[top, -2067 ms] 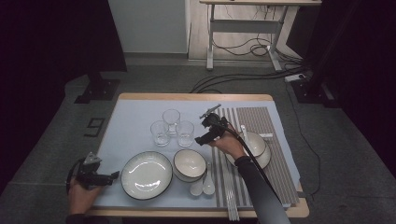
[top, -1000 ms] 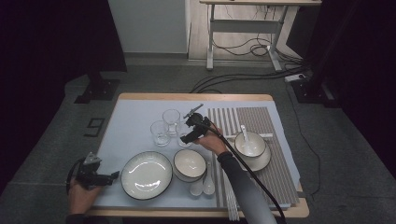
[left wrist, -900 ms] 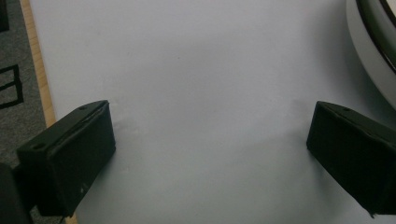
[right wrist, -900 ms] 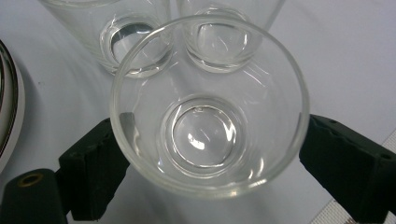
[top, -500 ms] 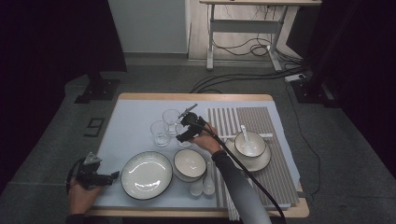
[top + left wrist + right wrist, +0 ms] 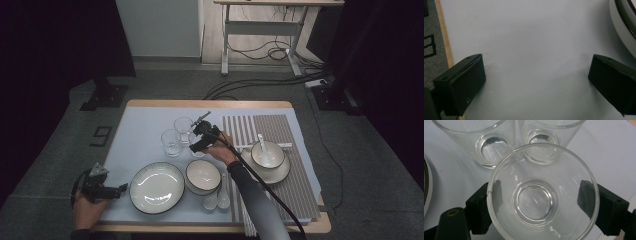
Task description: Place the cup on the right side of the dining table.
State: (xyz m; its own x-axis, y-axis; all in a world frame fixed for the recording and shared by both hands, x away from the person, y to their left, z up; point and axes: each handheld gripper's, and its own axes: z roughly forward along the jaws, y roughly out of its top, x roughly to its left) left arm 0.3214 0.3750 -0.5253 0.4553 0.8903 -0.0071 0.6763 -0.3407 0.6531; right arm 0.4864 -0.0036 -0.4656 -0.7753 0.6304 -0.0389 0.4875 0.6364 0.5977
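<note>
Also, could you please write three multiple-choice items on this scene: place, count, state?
1. The right gripper's jaws stand: A) either side of a glass; B) over the plate; C) around a spoon.
2. Clear glasses in all: A) two; B) three; C) five.
3. The left gripper is: A) shut on a spoon; B) open, empty; C) shut on a plate.
A: its jaws, just closing, flank the glass. B: three stand clustered. B: bare mat between its jaws.

The right gripper [image 6: 196, 145] moved left from the striped mat [image 6: 280, 127]. Its jaws closed around the nearest clear drinking glass [image 6: 541, 195].
</note>
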